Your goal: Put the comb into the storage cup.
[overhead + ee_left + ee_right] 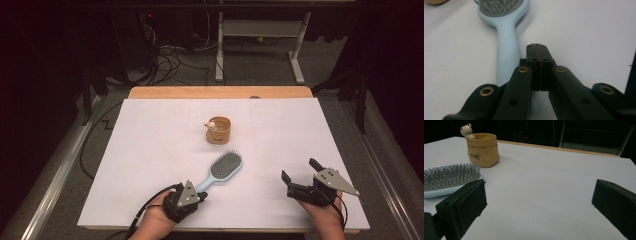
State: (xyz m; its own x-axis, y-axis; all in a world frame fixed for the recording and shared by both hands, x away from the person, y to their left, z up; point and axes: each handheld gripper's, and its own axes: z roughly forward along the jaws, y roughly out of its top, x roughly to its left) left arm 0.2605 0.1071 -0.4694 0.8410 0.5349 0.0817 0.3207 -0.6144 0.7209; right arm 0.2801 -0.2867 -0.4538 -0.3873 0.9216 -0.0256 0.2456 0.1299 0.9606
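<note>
A light blue hairbrush (226, 166) with grey bristles lies slantwise on the white table (150, 150), its handle (507, 50) pointing toward the near left. My left gripper (202, 194) sits at the handle's end. Its jaws are pressed together (537, 46) just right of the handle, with nothing between them. My right gripper (300, 170) rests at the near right, open and holding nothing (539, 195). The brush head (449, 178) lies off to its left.
A small tan pouch (218, 130) with a little toy head (211, 124) peeking over its rim stands behind the brush, near the table's middle (483, 150). A wooden edge (220, 92) runs along the far side. Cables and desk legs lie on the floor beyond.
</note>
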